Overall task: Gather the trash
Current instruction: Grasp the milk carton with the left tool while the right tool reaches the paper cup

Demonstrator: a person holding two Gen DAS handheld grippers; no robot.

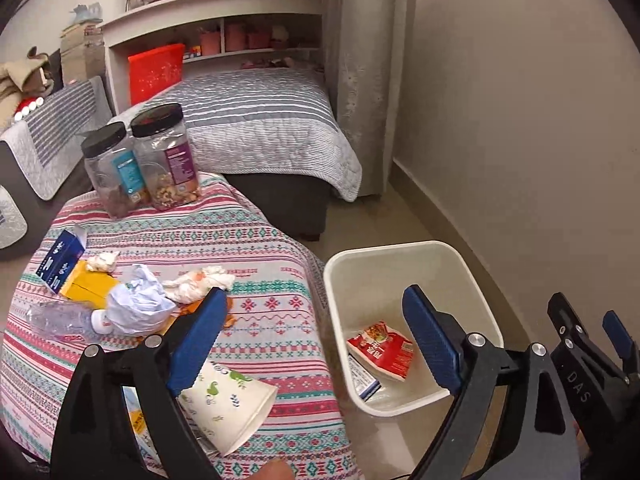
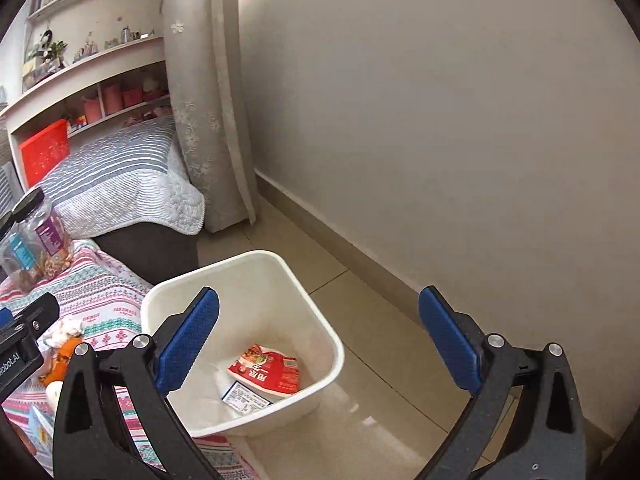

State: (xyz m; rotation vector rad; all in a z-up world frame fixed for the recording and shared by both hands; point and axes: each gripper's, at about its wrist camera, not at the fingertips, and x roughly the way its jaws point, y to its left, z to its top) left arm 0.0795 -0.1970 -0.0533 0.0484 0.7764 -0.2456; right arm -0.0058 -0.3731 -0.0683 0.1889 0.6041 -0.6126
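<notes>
1. Both tongs, our left tongs (image 1: pixel 316 332) and right tongs (image 2: pixel 320 336), were wide open and held nothing.
2. We saw a red wrapper (image 2: pixel 266 372) inside the white bin (image 2: pixel 296 276).
3. One paper cup (image 1: pixel 228 404) lay on the desk (image 1: pixel 256 240).

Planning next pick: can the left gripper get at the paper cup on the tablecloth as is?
Probably yes. The left gripper is open and empty, and the paper cup lies on its side just below its left finger, with nothing on top. The crumpled tissue lies farther back.

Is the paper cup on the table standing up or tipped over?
Tipped over. The paper cup lies on its side on the patterned tablecloth, beside the left gripper's finger.
</notes>
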